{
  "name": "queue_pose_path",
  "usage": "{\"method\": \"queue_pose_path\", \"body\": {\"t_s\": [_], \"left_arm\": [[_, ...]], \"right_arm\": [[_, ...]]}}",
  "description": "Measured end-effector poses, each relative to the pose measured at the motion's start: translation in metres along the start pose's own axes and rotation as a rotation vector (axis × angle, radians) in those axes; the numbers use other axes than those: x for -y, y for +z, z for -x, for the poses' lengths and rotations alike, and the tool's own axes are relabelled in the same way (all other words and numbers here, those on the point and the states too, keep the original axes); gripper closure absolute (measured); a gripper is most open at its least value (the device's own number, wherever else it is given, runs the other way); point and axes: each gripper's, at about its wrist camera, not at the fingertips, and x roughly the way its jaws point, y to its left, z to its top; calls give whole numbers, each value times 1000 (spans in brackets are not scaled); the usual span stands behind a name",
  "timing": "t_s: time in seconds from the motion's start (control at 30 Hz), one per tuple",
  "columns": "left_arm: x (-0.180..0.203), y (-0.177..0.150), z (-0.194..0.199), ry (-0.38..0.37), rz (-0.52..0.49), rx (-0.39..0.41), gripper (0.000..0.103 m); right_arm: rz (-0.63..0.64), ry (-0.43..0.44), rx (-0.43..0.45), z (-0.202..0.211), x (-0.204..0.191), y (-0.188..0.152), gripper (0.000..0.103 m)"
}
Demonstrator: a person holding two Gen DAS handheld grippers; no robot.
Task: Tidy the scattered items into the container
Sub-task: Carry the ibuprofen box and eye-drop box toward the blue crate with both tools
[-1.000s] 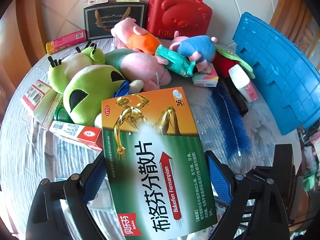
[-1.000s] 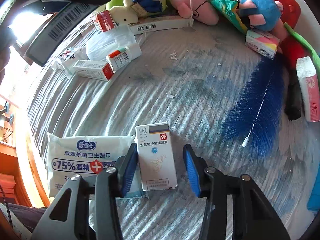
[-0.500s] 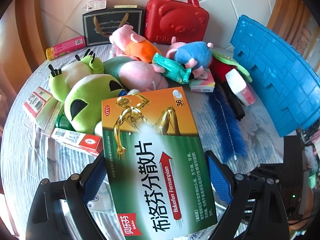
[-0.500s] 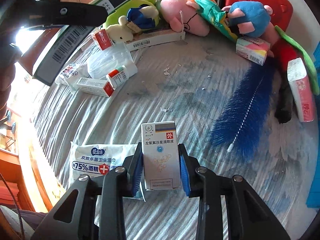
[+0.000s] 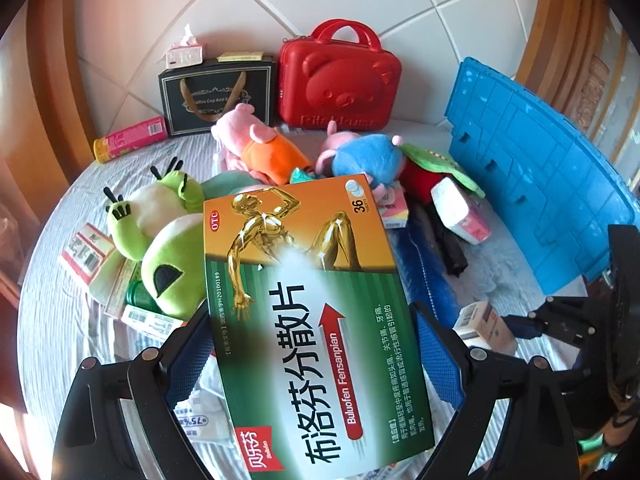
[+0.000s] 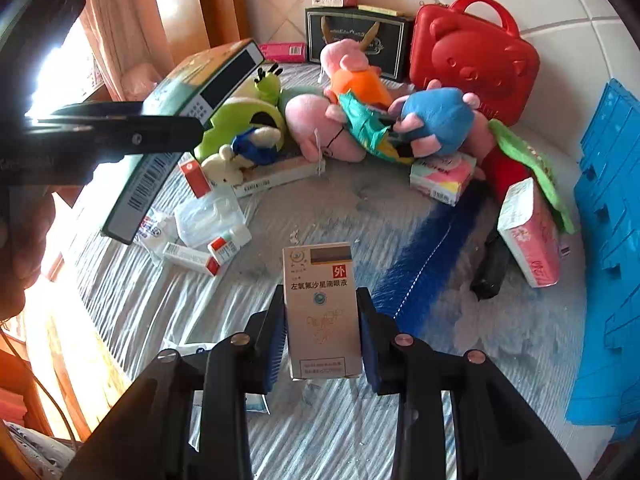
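My left gripper (image 5: 316, 344) is shut on a large green and orange medicine box (image 5: 308, 304) and holds it above the table. The same box (image 6: 188, 120) shows at the upper left of the right wrist view. My right gripper (image 6: 322, 336) is shut on a small white eye-drop box (image 6: 322, 308), lifted off the cloth. That small box (image 5: 484, 322) and the right gripper also show at the right of the left wrist view. The blue crate (image 5: 536, 172) stands at the right, also seen in the right wrist view (image 6: 608, 240).
Plush toys (image 6: 352, 120) are piled mid-table. A blue bottle brush (image 6: 424, 264), a pink tissue pack (image 6: 528, 236), small medicine boxes (image 6: 192, 258), a clear plastic case (image 6: 208, 216) and a wipes pack (image 5: 200, 424) lie on the striped cloth. A red case (image 5: 340, 76) and black bag (image 5: 216, 96) stand at the back.
My right gripper has closed on the small white box and lifted it off the cloth. My left gripper has risen a little with the large box still in it.
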Motion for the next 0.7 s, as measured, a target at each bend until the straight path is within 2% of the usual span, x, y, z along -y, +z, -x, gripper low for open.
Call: {"method": "queue_pose_path", "body": {"t_s": [0.37, 0.7], "left_arm": [[28, 35, 55, 35, -56, 92, 11], [55, 67, 101, 63, -84, 183, 11]], "right_arm": [[-55, -60, 177, 99, 23, 49, 71], [-98, -100, 301, 158, 48, 59, 71]]}}
